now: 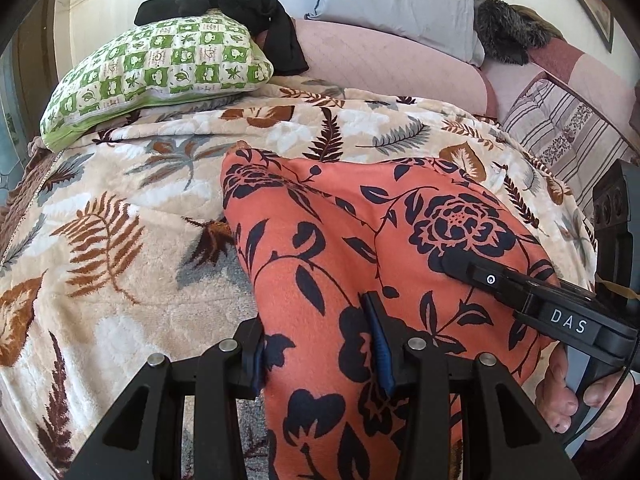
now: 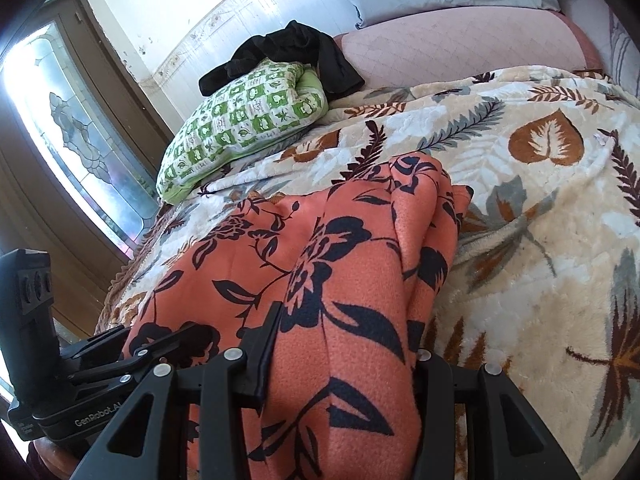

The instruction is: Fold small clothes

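An orange garment with a dark floral print point(image 1: 360, 248) lies on the leaf-patterned blanket point(image 1: 120, 240), its near end raised toward both cameras. My left gripper point(image 1: 320, 344) has its two fingers on either side of a thick bunch of the orange cloth and holds it. The garment also shows in the right wrist view point(image 2: 340, 280), where my right gripper point(image 2: 340, 364) clamps another bunch of it. The right gripper point(image 1: 520, 300) shows at the right of the left wrist view, lying over the cloth. The left gripper point(image 2: 104, 360) shows at the lower left of the right wrist view.
A green-and-white checked pillow point(image 1: 160, 72) lies at the far left of the bed with a black garment point(image 1: 248, 12) on top. A pink bolster point(image 1: 380, 64) and a grey pillow point(image 1: 400, 4) lie at the head. A window point(image 2: 60, 140) is at the left.
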The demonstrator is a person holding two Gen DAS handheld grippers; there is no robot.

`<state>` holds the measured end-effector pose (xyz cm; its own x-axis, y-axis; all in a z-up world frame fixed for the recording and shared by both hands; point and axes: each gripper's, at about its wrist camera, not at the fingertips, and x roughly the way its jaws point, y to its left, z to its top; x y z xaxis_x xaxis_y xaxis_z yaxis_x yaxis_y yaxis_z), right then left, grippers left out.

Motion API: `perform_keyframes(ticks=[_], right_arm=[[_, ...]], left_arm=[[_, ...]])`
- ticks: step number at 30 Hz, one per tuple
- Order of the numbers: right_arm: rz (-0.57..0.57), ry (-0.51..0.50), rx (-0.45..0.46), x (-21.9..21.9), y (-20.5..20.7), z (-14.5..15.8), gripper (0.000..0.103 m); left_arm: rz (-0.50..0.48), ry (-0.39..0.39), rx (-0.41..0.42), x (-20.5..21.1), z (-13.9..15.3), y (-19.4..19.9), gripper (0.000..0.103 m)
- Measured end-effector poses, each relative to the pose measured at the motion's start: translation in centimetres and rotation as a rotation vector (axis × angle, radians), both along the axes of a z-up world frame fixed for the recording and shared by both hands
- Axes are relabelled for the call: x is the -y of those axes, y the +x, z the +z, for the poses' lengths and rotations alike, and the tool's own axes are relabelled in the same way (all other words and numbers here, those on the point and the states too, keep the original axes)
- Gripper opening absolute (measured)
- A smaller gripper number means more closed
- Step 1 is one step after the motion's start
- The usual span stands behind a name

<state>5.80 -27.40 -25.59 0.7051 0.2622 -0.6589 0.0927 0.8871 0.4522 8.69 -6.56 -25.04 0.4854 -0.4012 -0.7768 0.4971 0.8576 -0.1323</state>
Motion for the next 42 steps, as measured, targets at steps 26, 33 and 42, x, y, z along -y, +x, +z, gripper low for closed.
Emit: perform_keyframes(ticks=[26,33,42], right_arm=[[-0.148,-0.076,-0.046,2.9,-4.1,1.1,0.064],[-0.177,-0.068,0.141,3.5,-7.0,5.2,0.037],[-0.093,-0.071,-0.106,0.3,-3.9,-1.2,0.036]], left_arm=[[0.117,0.009,-0.056,-3.8,-1.4,-1.0,0.081],[0.145,0.038,0.095,-5.3,0.8,-2.7,0.081],[0.158,0.076,-0.031,-6.4,-2.0,-1.3,0.087]])
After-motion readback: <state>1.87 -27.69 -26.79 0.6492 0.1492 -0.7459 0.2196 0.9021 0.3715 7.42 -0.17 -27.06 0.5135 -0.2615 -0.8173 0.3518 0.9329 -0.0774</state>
